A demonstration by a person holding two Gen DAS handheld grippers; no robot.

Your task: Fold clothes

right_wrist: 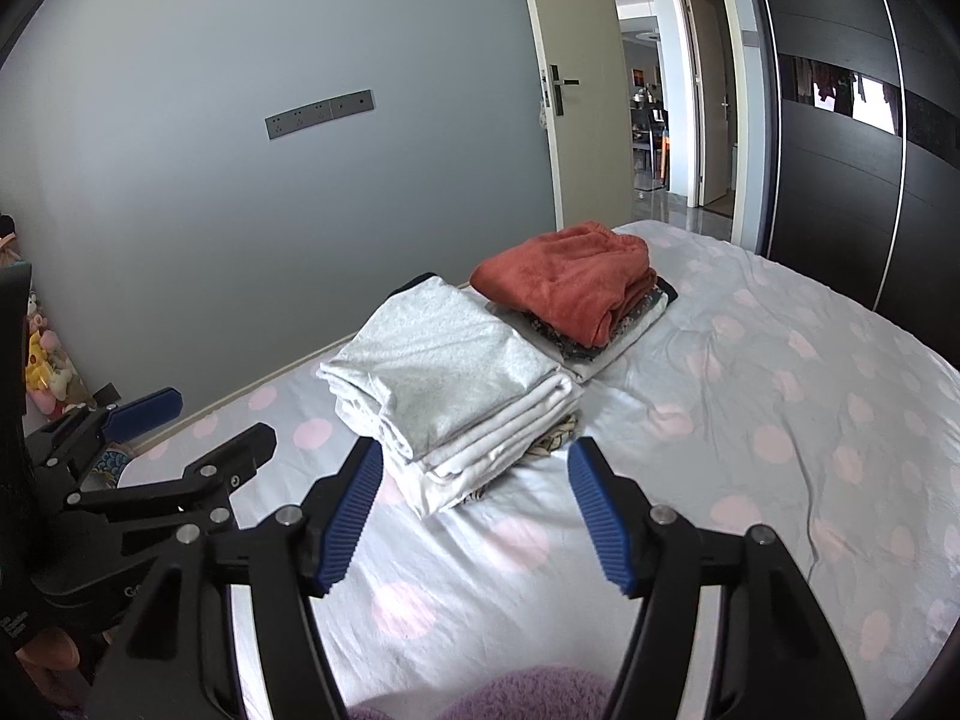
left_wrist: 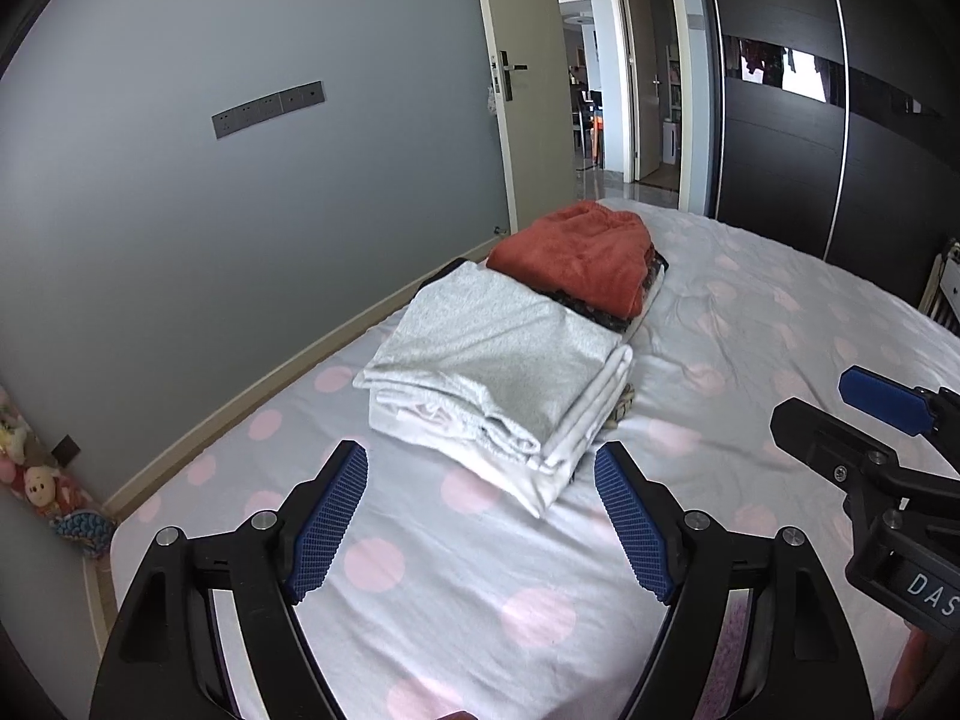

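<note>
A folded light grey garment (left_wrist: 486, 360) (right_wrist: 444, 354) tops a pile of pale folded clothes on the bed. Behind it a folded rust-red garment (left_wrist: 579, 255) (right_wrist: 570, 279) lies on a second pile with dark patterned cloth under it. My left gripper (left_wrist: 480, 474) hangs open above the sheet, just short of the grey pile, nothing between its blue pads. My right gripper (right_wrist: 474, 468) is open too, empty, in front of the same pile. The right gripper (left_wrist: 840, 408) shows at the right edge of the left wrist view, and the left gripper (right_wrist: 198, 414) at the left of the right wrist view.
The bed sheet (left_wrist: 750, 312) (right_wrist: 780, 396) is pale with pink dots. A grey wall (left_wrist: 240, 210) runs along the bed's left side, stuffed toys (left_wrist: 36, 480) at its foot. A dark wardrobe (left_wrist: 780, 120) stands at the back right beside an open door (left_wrist: 528, 78). Purple fluffy cloth (right_wrist: 510, 696) lies at the bottom edge.
</note>
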